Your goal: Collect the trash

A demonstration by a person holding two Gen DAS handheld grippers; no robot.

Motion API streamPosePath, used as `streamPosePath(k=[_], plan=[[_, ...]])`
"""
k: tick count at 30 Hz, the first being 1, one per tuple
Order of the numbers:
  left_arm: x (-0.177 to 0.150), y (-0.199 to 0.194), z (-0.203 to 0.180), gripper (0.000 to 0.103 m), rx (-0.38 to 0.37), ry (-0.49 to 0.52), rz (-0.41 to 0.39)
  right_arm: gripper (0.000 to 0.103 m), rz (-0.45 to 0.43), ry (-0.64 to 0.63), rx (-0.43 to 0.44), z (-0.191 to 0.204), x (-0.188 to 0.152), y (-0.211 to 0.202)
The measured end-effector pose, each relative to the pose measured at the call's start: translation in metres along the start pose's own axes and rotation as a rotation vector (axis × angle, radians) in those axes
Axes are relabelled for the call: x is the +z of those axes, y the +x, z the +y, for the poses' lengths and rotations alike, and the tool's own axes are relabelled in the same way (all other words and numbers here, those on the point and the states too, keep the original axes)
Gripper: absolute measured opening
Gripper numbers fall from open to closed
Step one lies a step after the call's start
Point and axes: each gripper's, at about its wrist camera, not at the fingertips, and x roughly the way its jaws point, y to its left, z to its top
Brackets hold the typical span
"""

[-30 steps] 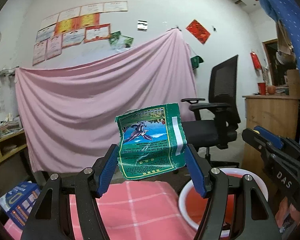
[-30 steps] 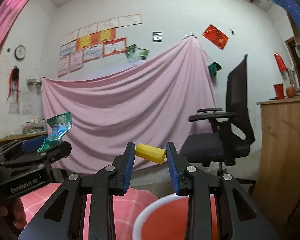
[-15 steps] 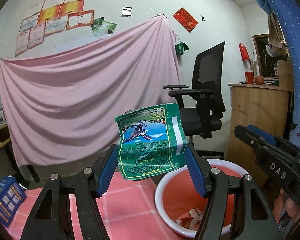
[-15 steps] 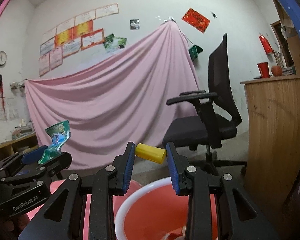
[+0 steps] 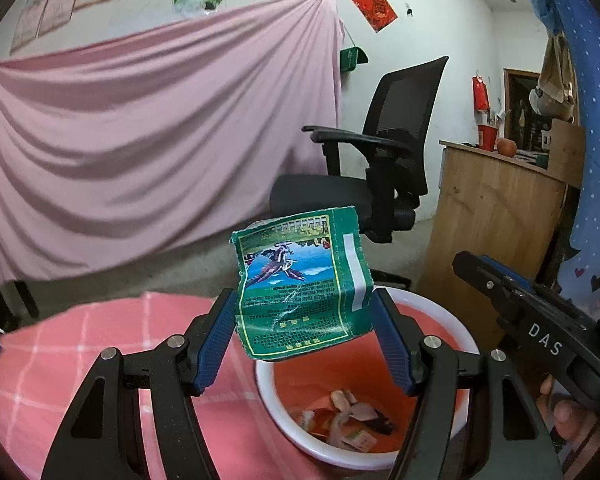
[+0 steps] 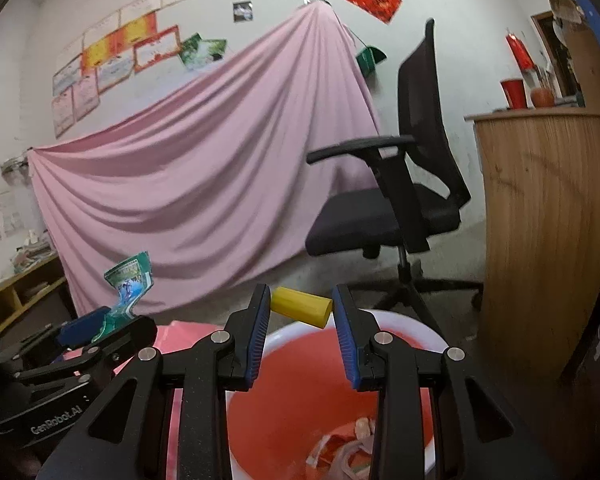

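Observation:
My left gripper is shut on a green printed wrapper and holds it in the air over the near-left rim of a red basin with a white rim. Several scraps of trash lie in the basin. My right gripper is shut on a short yellow tube above the same basin. The left gripper and its wrapper show at the left of the right wrist view. The right gripper's body shows at the right of the left wrist view.
The basin stands on a pink checked cloth. A black office chair stands behind it, with a wooden counter to its right. A pink sheet hangs over the back wall.
Both grippers have tilted downward and come over the basin with their loads. The basin's inside and the trash in it have come into view.

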Motion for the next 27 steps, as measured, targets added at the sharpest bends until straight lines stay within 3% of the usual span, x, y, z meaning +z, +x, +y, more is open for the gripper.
streamPosePath(k=[13,27], plan=[[0.000,0.009,0.005,0.063,-0.044,-0.047,0.073,0.036,0.055,0.060,-0.041,-0.018,-0.002,0.008],[0.006,-0.003,0.029,0.063,-0.001,-0.099,0.063,0.040,0.043,0.037,-0.037,-0.011,0.001,0.004]])
